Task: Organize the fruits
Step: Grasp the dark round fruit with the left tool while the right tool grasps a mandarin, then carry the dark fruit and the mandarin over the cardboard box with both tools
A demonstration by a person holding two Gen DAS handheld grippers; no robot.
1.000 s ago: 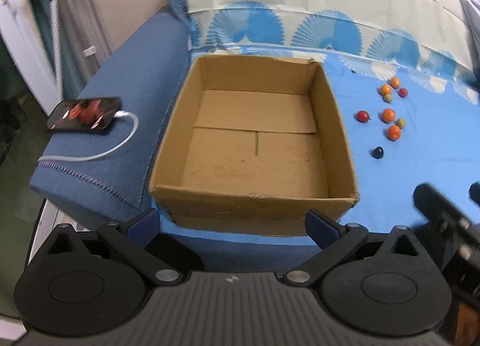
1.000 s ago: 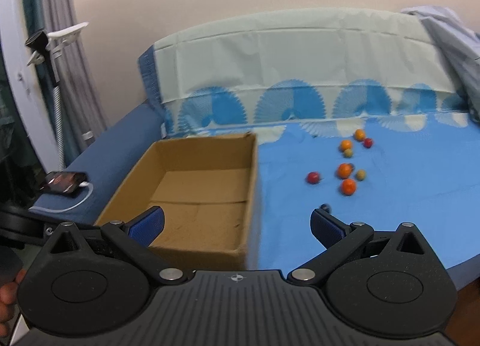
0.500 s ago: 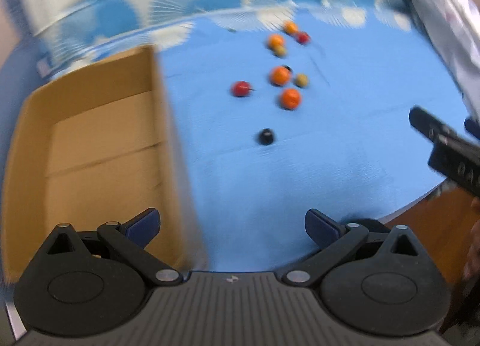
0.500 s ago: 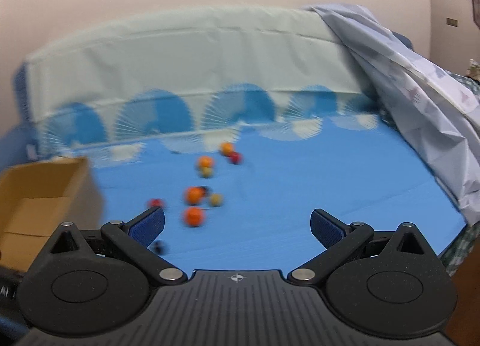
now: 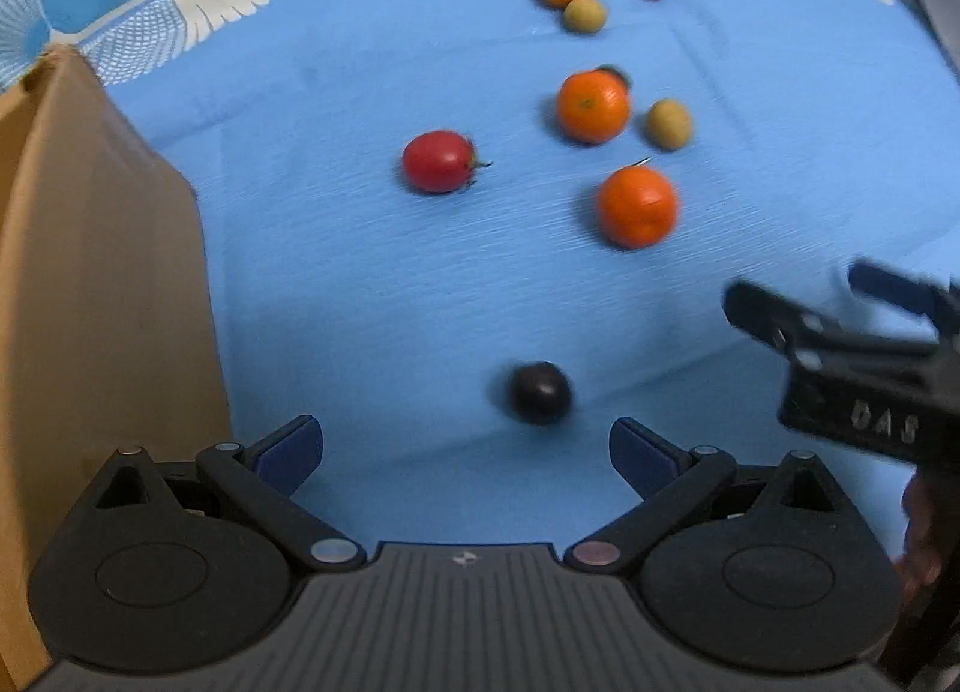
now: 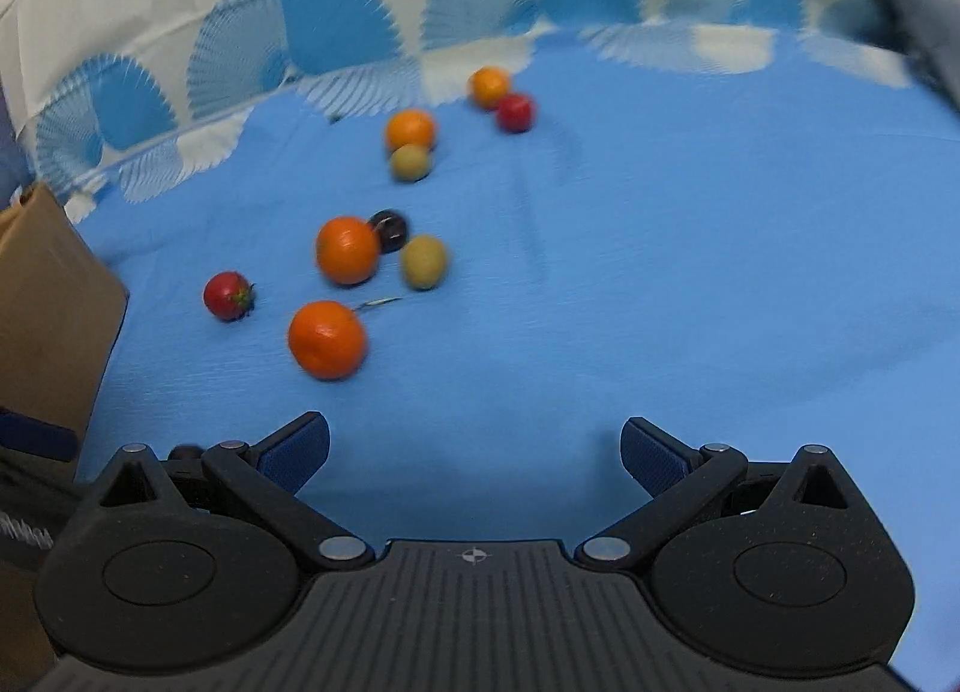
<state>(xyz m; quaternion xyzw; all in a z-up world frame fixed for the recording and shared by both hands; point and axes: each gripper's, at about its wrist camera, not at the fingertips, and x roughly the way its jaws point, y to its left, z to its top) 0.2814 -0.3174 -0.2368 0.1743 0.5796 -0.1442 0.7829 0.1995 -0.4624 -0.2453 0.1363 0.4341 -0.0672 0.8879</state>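
Several small fruits lie loose on a blue sheet (image 5: 360, 284). A dark plum (image 5: 539, 392) sits just ahead of my open, empty left gripper (image 5: 465, 449). Farther off lie a red tomato (image 5: 438, 161), oranges (image 5: 636, 206) (image 5: 593, 105) and small green fruits (image 5: 668, 123). My right gripper (image 6: 474, 452) is open and empty; an orange (image 6: 327, 339) lies ahead to its left, with a strawberry-like red fruit (image 6: 227, 296), another orange (image 6: 348, 249) and a second dark fruit (image 6: 390, 230) beyond. The cardboard box (image 5: 90, 272) stands at the left.
The right gripper's body (image 5: 870, 368) shows at the right edge of the left wrist view. A white and blue patterned cloth (image 6: 300, 32) rises behind the fruits. The box corner (image 6: 48, 302) is at the left of the right wrist view.
Both grippers have swung right, away from the box, and moved closer to the fruits. The dark plum now lies just ahead of the left gripper. Both stay open.
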